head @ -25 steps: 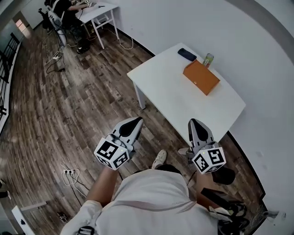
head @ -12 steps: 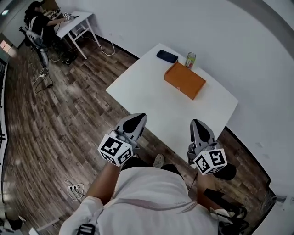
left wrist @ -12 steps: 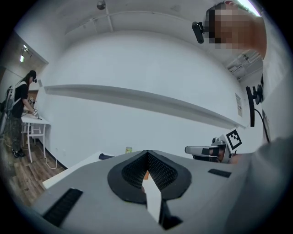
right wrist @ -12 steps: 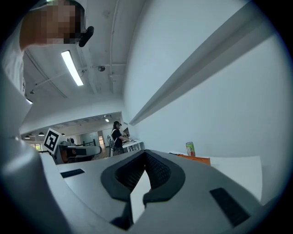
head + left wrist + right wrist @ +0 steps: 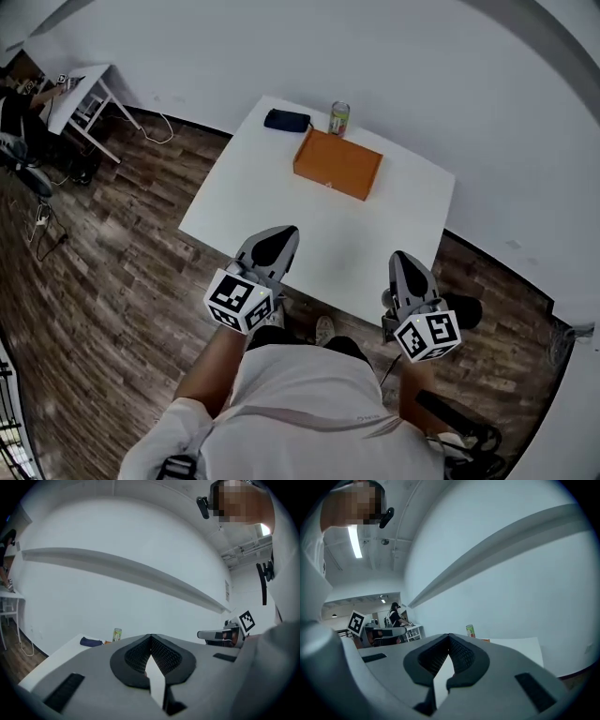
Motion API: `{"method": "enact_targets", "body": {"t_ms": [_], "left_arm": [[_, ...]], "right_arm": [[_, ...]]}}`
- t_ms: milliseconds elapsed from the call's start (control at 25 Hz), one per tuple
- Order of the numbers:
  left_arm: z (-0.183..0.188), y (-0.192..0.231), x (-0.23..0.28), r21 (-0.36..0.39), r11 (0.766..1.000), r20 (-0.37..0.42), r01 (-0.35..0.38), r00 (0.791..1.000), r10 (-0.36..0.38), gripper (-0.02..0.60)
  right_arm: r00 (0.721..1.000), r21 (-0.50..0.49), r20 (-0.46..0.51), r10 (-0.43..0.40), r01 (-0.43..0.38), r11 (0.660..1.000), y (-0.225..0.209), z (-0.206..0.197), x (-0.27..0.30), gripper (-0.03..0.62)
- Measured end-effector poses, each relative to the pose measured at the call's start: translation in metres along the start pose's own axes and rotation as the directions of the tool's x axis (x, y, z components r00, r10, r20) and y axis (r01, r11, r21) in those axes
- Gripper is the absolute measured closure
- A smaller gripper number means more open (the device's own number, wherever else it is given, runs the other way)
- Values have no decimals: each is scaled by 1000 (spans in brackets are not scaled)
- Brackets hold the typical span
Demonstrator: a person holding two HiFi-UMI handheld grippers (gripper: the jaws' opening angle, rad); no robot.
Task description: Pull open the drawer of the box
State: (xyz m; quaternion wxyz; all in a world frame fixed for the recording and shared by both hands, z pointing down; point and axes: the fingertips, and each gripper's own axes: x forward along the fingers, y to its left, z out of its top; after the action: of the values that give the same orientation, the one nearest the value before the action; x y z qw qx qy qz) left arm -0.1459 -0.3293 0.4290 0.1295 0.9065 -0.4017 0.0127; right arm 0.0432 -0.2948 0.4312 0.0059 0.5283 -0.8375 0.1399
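Task item, an orange box [image 5: 337, 163], found lying flat on the far half of the white desk [image 5: 281, 234]. Drawer shut flush, long near face turned toward the grippers. Small pale tab [image 5: 327, 185] at mid-face, probably the pull (too small to confirm). Green can [image 5: 338, 118] standing just behind the box, dark pouch [image 5: 286, 120] beside the can toward the far-left corner; neither in contact with the near face. Near half of the desk bare.

Left gripper [image 5: 282, 233] and right gripper [image 5: 401, 256] held over the near desk edge, well apart from the box. Fingers [image 5: 136, 654] of the left clenched tip to tip, nothing between them. Same on the right in its own view: pads [image 5: 461, 653] meeting at the tips, nothing held.

Judged step: approach, pull not yet begun.

Recommended:
- Carry both grippers forward over the bare desk.
- Release one set of fingers before arrival, then close squarely on the tab, not on the box shell.
- Steady the box body with the other gripper, from above or behind, to stop a light body sliding along with the drawer.
- Pull straight toward the near edge, level, without twist.
- Stay clear of the can, easily toppled by a box shoved backward.
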Motion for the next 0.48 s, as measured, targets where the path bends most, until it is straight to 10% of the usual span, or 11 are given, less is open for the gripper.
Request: {"method": "enact_targets", "body": {"t_ms": [480], "left_arm": [[-46,71,73,0,998,-154,66,986,-65,569]], "right_arm": [[991,9,-58,-118,119,993,12,-25,25,594]]}}
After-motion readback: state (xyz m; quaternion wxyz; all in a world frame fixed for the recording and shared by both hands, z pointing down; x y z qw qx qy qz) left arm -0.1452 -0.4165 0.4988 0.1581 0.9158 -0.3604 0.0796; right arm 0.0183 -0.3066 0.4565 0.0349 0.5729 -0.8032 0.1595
